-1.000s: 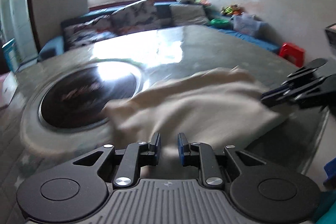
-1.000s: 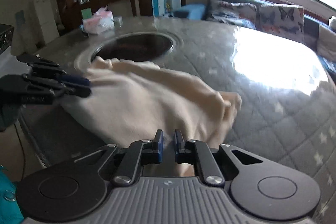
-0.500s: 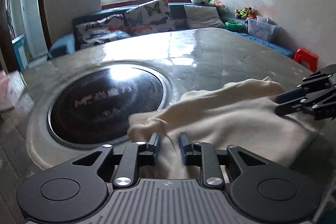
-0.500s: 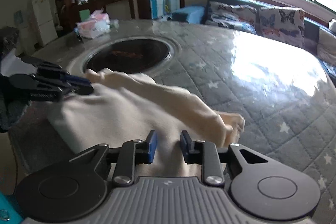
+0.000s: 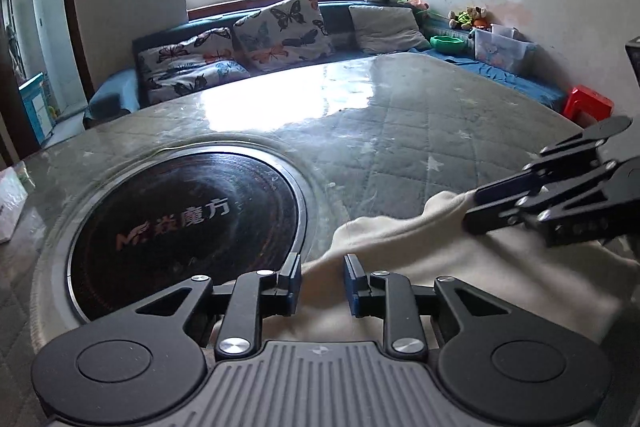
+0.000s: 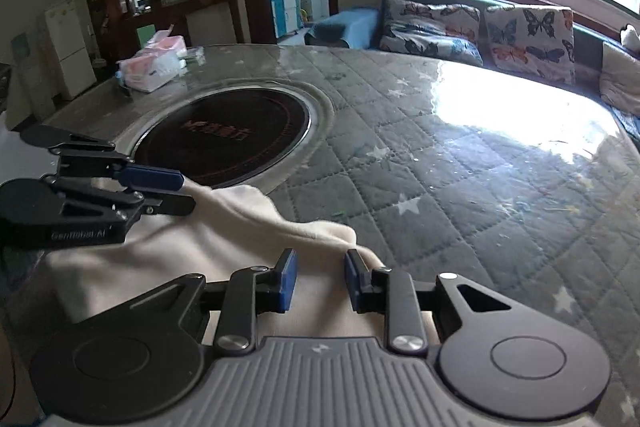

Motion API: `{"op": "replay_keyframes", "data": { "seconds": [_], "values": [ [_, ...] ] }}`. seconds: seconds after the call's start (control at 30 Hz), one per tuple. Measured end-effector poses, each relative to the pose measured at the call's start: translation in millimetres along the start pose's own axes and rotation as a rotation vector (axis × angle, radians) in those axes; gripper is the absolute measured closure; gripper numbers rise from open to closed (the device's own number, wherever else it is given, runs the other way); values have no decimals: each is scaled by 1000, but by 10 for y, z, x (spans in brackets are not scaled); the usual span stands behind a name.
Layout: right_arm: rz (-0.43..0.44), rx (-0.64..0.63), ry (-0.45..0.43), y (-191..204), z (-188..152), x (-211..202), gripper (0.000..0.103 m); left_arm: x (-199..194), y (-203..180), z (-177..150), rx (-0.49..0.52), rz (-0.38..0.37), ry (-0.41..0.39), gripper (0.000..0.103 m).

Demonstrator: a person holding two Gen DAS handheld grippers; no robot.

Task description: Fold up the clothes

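A cream garment (image 5: 460, 267) lies bunched at the near edge of the round table, beside the dark induction plate (image 5: 184, 219). My left gripper (image 5: 322, 285) is open, its fingers straddling the cloth's near edge. My right gripper (image 6: 318, 281) is open too, over the cloth's other end (image 6: 240, 251). Each gripper shows in the other's view: the right one (image 5: 480, 211) at the right, the left one (image 6: 184, 191) at the left, both with fingertips just above the cloth.
The table (image 6: 440, 163) has a grey quilted star-pattern cover under glass. A pink tissue pack (image 6: 152, 67) sits at its far left. A sofa with butterfly cushions (image 5: 280, 27) and a red stool (image 5: 586, 103) stand beyond.
Both grippers have opened and let the cloth go. The garment has been drawn toward the near table edge and now lies lower and more bunched.
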State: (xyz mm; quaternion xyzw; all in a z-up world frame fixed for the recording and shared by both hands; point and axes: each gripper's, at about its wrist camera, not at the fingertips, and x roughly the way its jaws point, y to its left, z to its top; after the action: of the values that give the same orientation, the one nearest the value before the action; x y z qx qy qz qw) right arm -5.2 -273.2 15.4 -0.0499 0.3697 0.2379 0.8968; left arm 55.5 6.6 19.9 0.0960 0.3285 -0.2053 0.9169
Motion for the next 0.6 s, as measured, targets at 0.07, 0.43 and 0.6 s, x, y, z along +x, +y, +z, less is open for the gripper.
{"op": "replay_keyframes", "data": {
  "seconds": [0.07,0.43,0.6],
  "values": [
    [-11,-8,2,6,20,62,78,74,5,10,-3,2,12,75],
    [-14,-47,-2,149,-26,-25,72,-30,94,-73,-21,45,12,55],
    [-15,-73,-29,263,-50,-156,63,-293,138,-163,-50,62,-17,37]
  ]
}}
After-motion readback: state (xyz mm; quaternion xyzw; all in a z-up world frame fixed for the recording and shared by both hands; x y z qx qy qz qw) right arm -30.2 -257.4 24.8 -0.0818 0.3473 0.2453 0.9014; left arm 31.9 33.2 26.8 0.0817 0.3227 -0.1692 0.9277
